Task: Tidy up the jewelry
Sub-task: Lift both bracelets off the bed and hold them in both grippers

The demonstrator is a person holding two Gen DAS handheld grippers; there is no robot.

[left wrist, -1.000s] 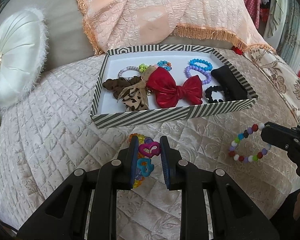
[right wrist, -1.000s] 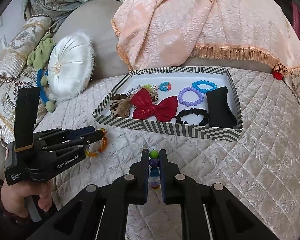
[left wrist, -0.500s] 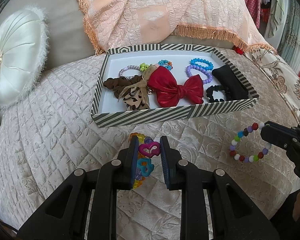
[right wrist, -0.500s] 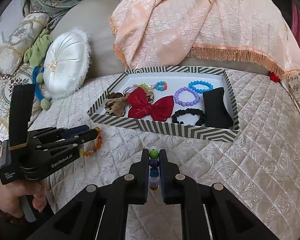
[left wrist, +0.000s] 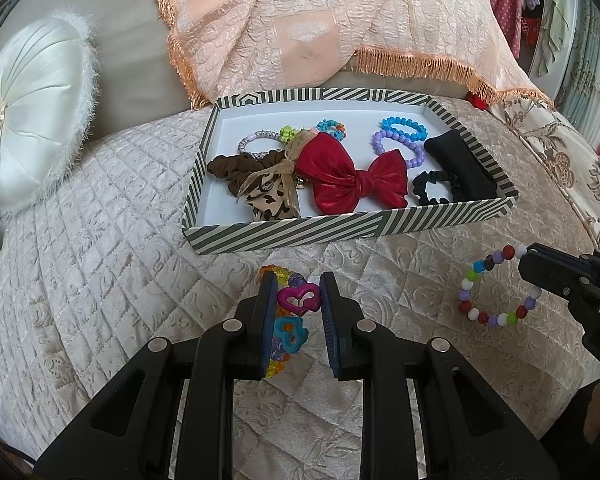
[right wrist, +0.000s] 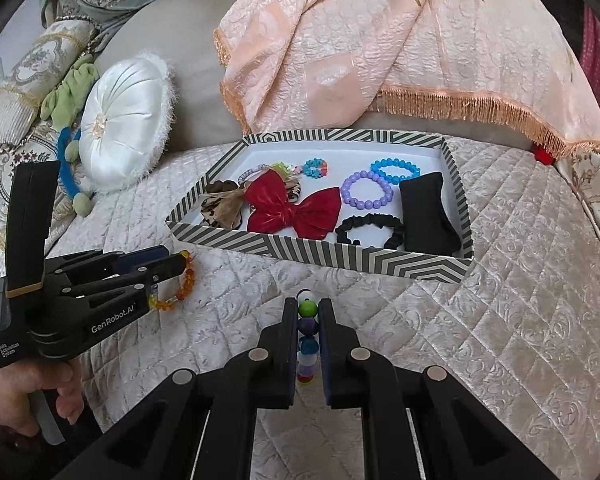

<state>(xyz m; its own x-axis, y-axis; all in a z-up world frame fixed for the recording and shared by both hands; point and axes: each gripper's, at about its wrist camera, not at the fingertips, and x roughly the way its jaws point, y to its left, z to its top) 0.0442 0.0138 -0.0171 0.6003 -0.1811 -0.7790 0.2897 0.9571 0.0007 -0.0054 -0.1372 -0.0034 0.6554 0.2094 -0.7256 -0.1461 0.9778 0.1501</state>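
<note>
Quilted bed [left wrist: 100, 280], both bracelets gripped, tray not yet reached.
L gripper [left wrist: 299, 300] fingers clamp heart-charm bracelet [left wrist: 296, 300]; R gripper [right wrist: 308, 320] fingers nearly closed on bead bracelet [right wrist: 307, 330], both just short of striped tray [left wrist: 340, 232]. Lift clear of the near wall, drop in bare spots w/o snagging red bow [left wrist: 356, 184].

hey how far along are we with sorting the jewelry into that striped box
Mostly done: the striped box already holds bows, scrunchies and several bead bracelets. In hand: the left hand-held gripper grips a heart-charm bracelet, the right hand-held gripper a multicolour bead bracelet. Left: placing both in the box.
</note>
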